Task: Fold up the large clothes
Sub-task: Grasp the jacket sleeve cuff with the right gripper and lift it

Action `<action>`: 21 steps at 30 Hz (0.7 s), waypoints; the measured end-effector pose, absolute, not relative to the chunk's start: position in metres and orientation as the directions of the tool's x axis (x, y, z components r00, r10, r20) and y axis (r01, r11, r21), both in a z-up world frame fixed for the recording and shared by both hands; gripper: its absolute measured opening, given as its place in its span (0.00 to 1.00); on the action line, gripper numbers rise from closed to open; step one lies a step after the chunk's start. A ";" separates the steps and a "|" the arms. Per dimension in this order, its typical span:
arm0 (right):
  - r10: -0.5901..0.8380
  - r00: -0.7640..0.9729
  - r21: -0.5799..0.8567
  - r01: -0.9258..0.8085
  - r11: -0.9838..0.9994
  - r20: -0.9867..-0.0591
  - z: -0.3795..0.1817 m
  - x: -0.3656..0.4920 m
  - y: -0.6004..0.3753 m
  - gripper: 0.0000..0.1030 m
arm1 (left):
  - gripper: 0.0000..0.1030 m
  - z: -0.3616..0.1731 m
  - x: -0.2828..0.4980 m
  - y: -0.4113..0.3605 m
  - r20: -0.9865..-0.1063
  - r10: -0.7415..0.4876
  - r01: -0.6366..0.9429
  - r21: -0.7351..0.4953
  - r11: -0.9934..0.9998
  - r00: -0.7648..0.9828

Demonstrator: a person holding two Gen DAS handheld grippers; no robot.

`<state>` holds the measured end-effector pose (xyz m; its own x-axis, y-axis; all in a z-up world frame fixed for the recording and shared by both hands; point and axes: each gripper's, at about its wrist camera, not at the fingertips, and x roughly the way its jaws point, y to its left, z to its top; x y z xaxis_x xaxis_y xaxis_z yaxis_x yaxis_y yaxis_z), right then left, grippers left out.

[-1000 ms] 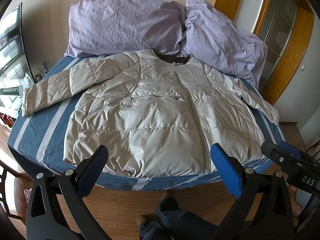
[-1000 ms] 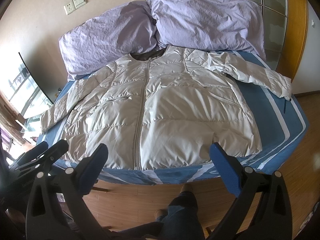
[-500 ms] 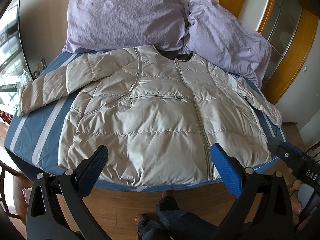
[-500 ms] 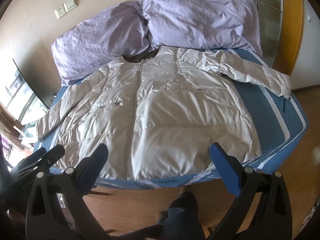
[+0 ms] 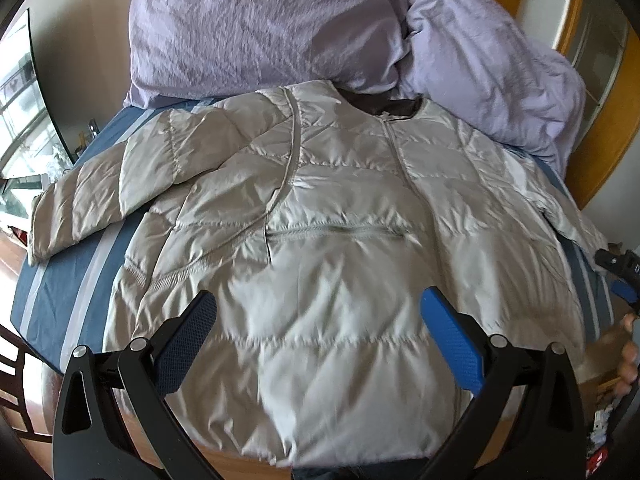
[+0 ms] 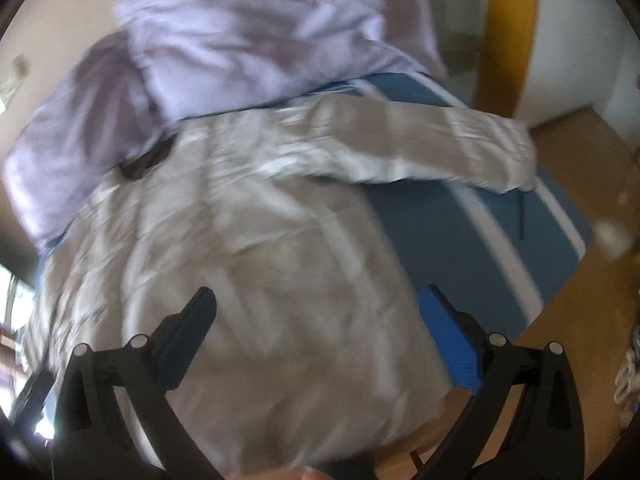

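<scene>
A silver-grey quilted puffer jacket (image 5: 328,208) lies flat, front up and zipped, on a blue striped bed (image 5: 60,280), collar toward the pillows. Its left sleeve (image 5: 100,196) stretches out to the left; its right sleeve (image 6: 420,148) stretches out to the right. My left gripper (image 5: 316,336) is open and empty, hovering over the jacket's lower front. My right gripper (image 6: 316,336) is open and empty, over the jacket's lower right part; this view is motion-blurred. The right gripper also shows at the edge of the left wrist view (image 5: 620,276).
Two lilac pillows (image 5: 272,28) lean at the head of the bed against the wall. A wooden door frame (image 5: 608,92) stands at the right. A window (image 5: 20,92) is at the left. Wooden floor (image 6: 592,152) surrounds the bed.
Both grippers have moved forward and down over the jacket. The right gripper has swung to the right, toward the right sleeve side. Both stay open.
</scene>
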<state>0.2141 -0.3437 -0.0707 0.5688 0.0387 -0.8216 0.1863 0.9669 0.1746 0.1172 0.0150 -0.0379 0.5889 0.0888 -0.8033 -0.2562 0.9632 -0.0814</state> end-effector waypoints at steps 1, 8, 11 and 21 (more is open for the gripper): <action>0.018 0.559 0.173 0.227 0.958 -0.829 -0.075 0.226 -0.359 0.98 | 0.99 -0.040 0.124 0.017 -0.808 0.093 -0.264 -0.080 0.961 0.582; -0.095 0.501 0.171 0.459 0.872 -0.860 -0.103 0.284 -0.466 0.97 | 0.99 -0.055 0.159 0.026 -0.833 0.115 -0.304 -0.066 0.950 0.541; -0.122 0.468 0.177 0.545 0.820 -0.875 -0.117 0.296 -0.509 0.89 | 0.99 -0.059 0.170 0.028 -0.840 0.121 -0.313 -0.061 0.948 0.529; -0.116 0.411 0.227 0.693 0.685 -0.904 -0.156 0.313 -0.587 0.72 | 0.99 -0.071 0.191 0.034 -0.862 0.122 -0.321 -0.049 0.946 0.491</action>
